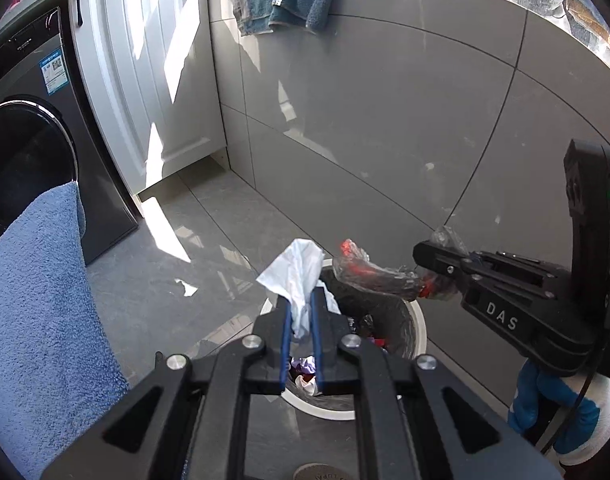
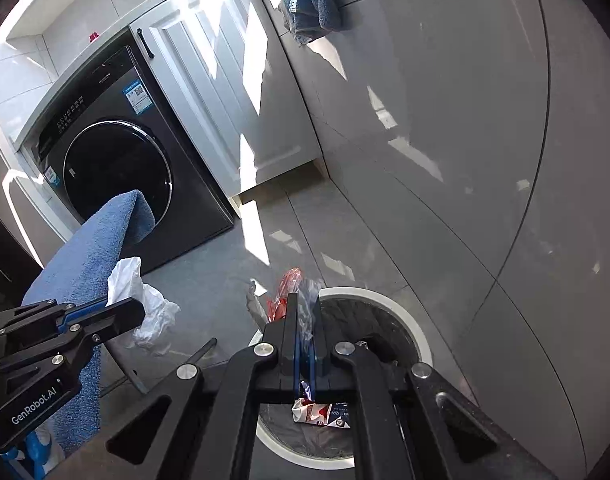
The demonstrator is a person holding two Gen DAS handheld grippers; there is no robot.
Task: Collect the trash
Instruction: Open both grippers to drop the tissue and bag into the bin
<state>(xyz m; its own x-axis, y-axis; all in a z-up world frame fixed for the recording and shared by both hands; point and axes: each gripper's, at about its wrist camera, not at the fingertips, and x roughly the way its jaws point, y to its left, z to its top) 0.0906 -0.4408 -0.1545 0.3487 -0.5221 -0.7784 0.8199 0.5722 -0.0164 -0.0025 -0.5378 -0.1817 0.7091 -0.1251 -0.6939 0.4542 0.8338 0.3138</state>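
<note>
Your left gripper [image 1: 301, 300] is clamped on a crumpled white tissue [image 1: 297, 276], which sticks up past the fingertips and hangs right at the near rim of the trash bin [image 1: 419, 320]. Your right gripper [image 2: 303, 308] is pinched tight on a clear plastic wrapper with red print [image 2: 285, 292]; in the left wrist view that wrapper [image 1: 369, 272] sits over the bin's far edge, just above the dark liner. The bin is round with a white rim and stands on the grey tiled floor [image 1: 209, 232], close to the tiled wall [image 1: 385, 120]. Inside the bin there's other rubbish, including a red-and-white packet [image 2: 317, 412], though the fingers hide most of it, so I can't tell how full it is. A blue towel [image 1: 37, 312] hangs at the left, just beside the left gripper, in front of the dark washing machine [image 2: 117, 160]. Another blue towel [image 1: 289, 0] is draped over the top of the wall. Your gloved hand [image 1: 561, 416], blue and white, shows under the right gripper.
</note>
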